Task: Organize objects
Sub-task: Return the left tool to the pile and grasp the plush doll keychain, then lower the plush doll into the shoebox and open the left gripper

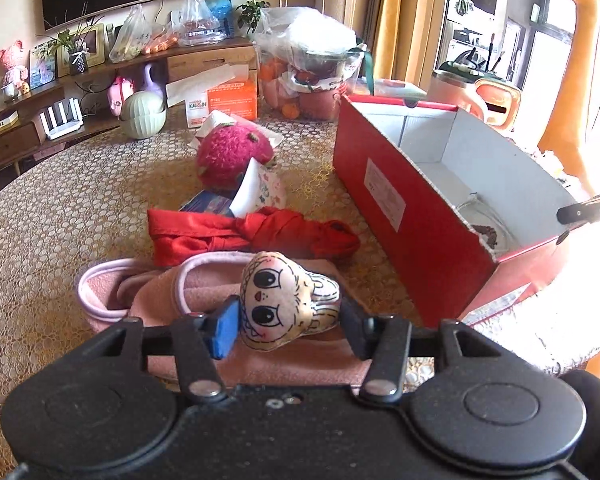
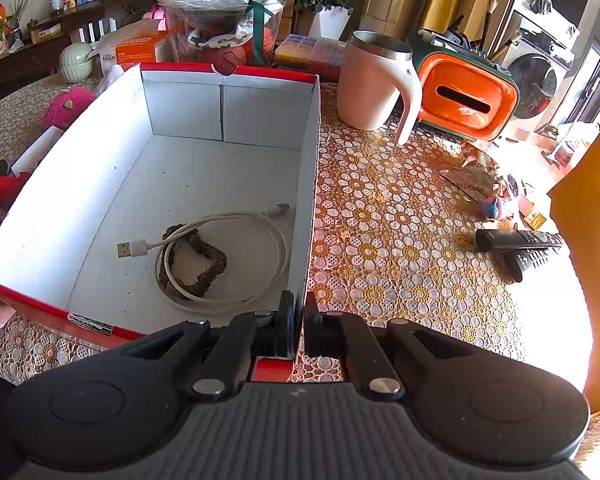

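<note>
A small cream plush doll [image 1: 288, 300] with big black eyes sits between the fingers of my left gripper [image 1: 290, 320], just above a pink slipper [image 1: 172, 292]; the jaws look closed on it. A red cloth bundle [image 1: 252, 232] and a pink plush dragon fruit [image 1: 234, 152] lie beyond. The red open box [image 1: 412, 208] stands to the right. My right gripper [image 2: 298, 320] is shut on the near right wall of the box [image 2: 306, 184]. Inside lie a white USB cable [image 2: 228, 252] and a brown scrunchie [image 2: 196, 260].
A pink mug [image 2: 374, 80], an orange tissue holder [image 2: 466, 98], two black remotes [image 2: 520, 248] and a snack wrapper [image 2: 472, 176] lie right of the box. A bagged fruit bowl [image 1: 308, 56], an orange tissue box [image 1: 224, 100] and a green jar [image 1: 142, 114] stand at the back.
</note>
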